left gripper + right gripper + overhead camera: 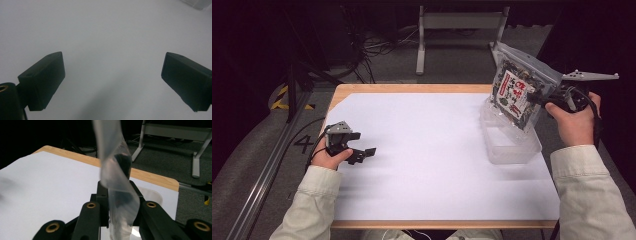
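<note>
- Right gripper (539, 98) clamped on a clear snack bag (517, 90), held tilted above a clear plastic tub (510, 145) on the worktop's (422, 145) right side
- Left gripper (362, 152) spread wide, empty, low over the worktop

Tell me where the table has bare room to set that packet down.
The white sheet lies bare from the left gripper across to the clear plastic container, and along the near edge. The right side is crowded: the container sits there, with the right gripper holding the packet above it.
</note>
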Motion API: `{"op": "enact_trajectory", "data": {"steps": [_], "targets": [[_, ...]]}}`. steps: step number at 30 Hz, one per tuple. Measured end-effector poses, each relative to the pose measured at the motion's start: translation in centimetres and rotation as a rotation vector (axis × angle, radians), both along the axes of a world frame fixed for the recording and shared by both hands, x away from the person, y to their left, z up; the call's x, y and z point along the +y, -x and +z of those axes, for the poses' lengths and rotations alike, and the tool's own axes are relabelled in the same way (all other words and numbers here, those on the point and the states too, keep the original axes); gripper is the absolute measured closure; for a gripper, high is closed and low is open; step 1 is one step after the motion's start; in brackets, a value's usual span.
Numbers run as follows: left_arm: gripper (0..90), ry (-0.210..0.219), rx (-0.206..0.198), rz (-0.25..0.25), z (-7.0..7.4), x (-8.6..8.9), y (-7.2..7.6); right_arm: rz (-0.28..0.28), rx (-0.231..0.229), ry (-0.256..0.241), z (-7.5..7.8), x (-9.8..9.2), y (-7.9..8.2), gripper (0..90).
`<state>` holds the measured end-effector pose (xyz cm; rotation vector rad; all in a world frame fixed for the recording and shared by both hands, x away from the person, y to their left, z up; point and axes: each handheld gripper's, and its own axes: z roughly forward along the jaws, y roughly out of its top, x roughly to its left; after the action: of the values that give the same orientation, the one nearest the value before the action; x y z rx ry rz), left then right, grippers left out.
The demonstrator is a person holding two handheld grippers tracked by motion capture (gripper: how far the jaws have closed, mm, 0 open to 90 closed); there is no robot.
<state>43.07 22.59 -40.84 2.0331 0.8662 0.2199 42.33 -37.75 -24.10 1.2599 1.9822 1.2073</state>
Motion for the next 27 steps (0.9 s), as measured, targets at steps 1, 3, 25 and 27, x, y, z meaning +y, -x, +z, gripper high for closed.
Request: {"op": "enact_trajectory", "data": {"steps": [1,3,25,27], "targets": [[6.0,-0.003,-0.002,-0.002,0.0,0.0,0.0,-0.003,0.002,-0.003,-0.1,-0.1,0.1,76.5],[6.0,-0.004,0.004,0.000,-0.1,0.0,0.0,-0.002,-0.002,-0.004,-0.3,-0.3,0.1,76.4],[6.0,-0.026,0.015,0.006,-0.3,-0.1,-0.1,-0.017,0.011,-0.009,-2.5,-1.6,0.7,76.5],[6.0,-0.028,0.014,0.006,-0.3,-0.1,-0.1,-0.018,0.011,-0.010,-2.7,-1.7,0.7,76.5]]}}
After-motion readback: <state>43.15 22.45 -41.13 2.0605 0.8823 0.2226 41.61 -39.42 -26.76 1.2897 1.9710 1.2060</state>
